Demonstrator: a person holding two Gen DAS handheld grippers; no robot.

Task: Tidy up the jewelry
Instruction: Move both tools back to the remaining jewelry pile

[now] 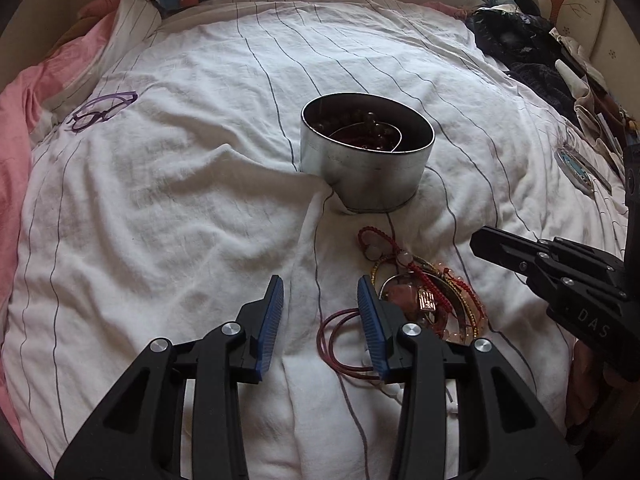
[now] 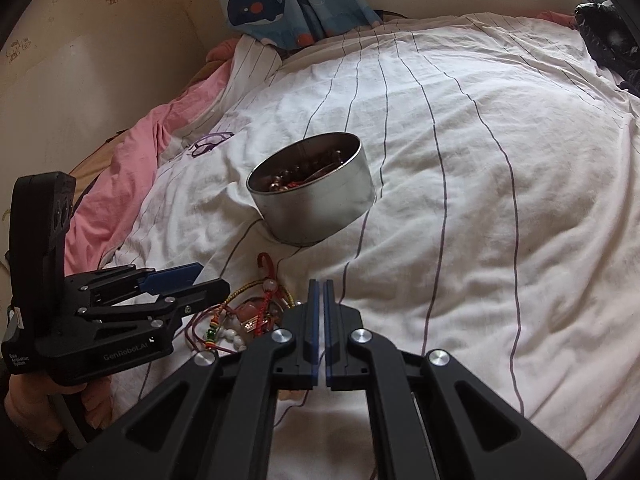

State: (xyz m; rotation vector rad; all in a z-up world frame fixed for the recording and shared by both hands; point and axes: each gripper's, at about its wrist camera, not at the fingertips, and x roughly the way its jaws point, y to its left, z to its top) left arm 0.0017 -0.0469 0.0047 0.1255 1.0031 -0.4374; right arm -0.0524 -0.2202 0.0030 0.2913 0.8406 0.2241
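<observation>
A: Hanging over the near part of the bed sheet (image 1: 160,200), holding the left claw (image 1: 320,284) apart with nothing between the pads. Pointing down beside the tangle of bracelets (image 1: 424,296), lying just to its right, on the near side of the tin (image 1: 366,168).

B: And holding the right claw (image 2: 321,284) pressed together, empty, hovering just right of the same tangle. Seeing dark beads (image 1: 376,136) already lying inside the tin, too.

A: Worrying about that tangle. Probably pinching one cord and dragging the whole knot up with it, given red strings and gold chain looping through each other.

B: Or grabbing only the thin red cord loop (image 1: 340,344), lying partly under the right-hand pad, and letting it slip out on the way to the tin.

A: Also risking a pinch of bed sheet. Soft, wrinkled cloth bunching beneath everything, so closing low likely meaning lifting fabric along with the jewelry.

B: And tugging the bed sheet possibly tipping the tin, seeming to sit tilted in a fold, not flat.

A: Spilling the dark beads back out, then. Rolling into creases, getting hard to find.

B: Watching the two claws as well, crowding one small pile from left and right. Possibly knocking together, or flicking a loose piece off toward the near edge.

A: Not worrying about the purple glasses (image 1: 104,110), lying far off to the left, well apart.
</observation>
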